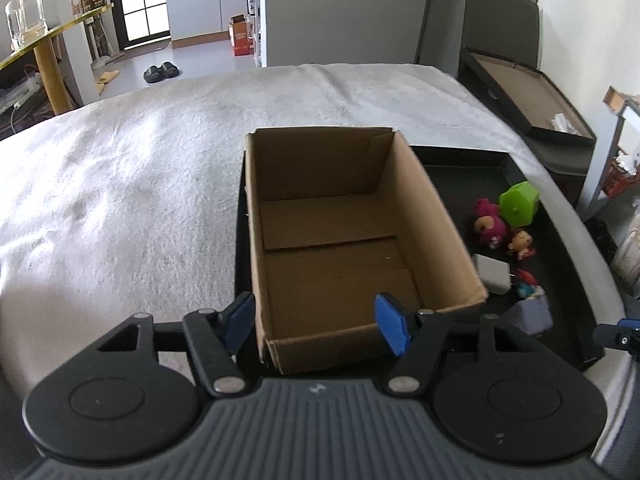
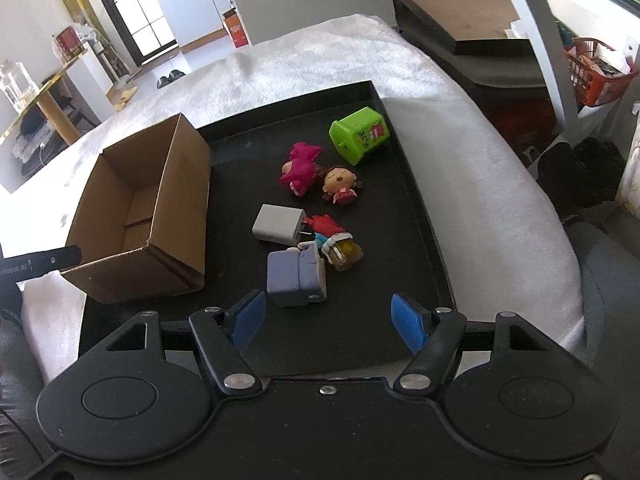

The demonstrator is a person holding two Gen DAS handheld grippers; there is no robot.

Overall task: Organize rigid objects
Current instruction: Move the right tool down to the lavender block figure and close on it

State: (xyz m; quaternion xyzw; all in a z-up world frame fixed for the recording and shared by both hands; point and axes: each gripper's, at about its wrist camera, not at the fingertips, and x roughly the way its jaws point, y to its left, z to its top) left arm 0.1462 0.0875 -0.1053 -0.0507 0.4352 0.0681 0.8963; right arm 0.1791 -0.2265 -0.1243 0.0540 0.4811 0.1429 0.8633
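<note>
Hovering wide and empty just before the small lilac block [image 2: 296,278], the right claw [image 2: 328,322] faced something light, stiff, best pinched across its flat sides.

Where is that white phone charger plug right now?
The white charger plug lies on the black tray, right of the cardboard box, between the pink plush toy and the lavender block.
</note>
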